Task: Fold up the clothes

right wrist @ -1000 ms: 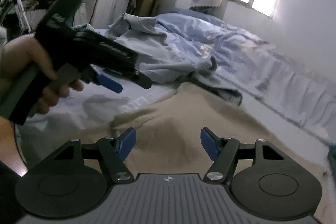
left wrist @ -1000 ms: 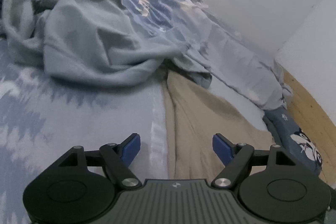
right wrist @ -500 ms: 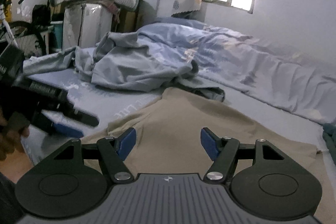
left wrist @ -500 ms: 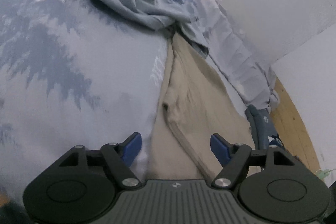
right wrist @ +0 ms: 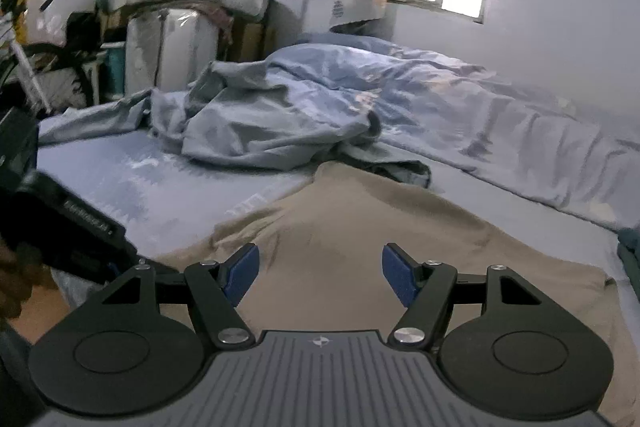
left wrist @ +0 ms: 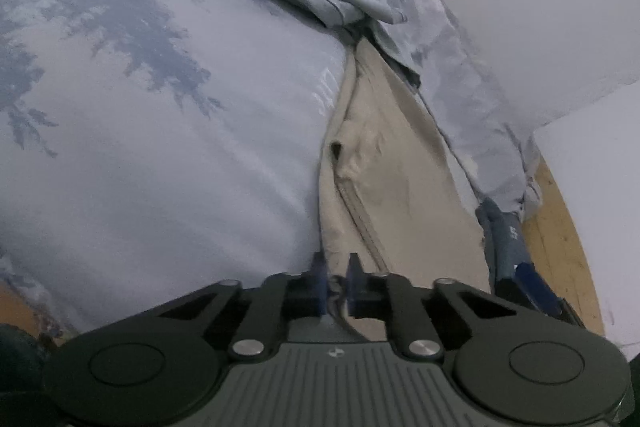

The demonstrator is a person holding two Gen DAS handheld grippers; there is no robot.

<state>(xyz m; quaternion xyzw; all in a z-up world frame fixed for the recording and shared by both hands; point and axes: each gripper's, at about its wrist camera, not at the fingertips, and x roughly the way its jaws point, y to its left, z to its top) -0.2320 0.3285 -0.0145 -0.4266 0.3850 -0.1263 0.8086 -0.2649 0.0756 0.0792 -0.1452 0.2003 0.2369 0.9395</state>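
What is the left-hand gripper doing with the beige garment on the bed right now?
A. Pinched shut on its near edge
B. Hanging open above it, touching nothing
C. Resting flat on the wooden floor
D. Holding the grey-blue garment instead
A: in the left wrist view the left gripper has just closed, its blue pads nipping the near edge of the beige garment; the right gripper hangs open over the same cloth.

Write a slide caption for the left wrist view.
Left claw has just closed, pinching the edge of the beige garment lying on the blue patterned bedsheet.
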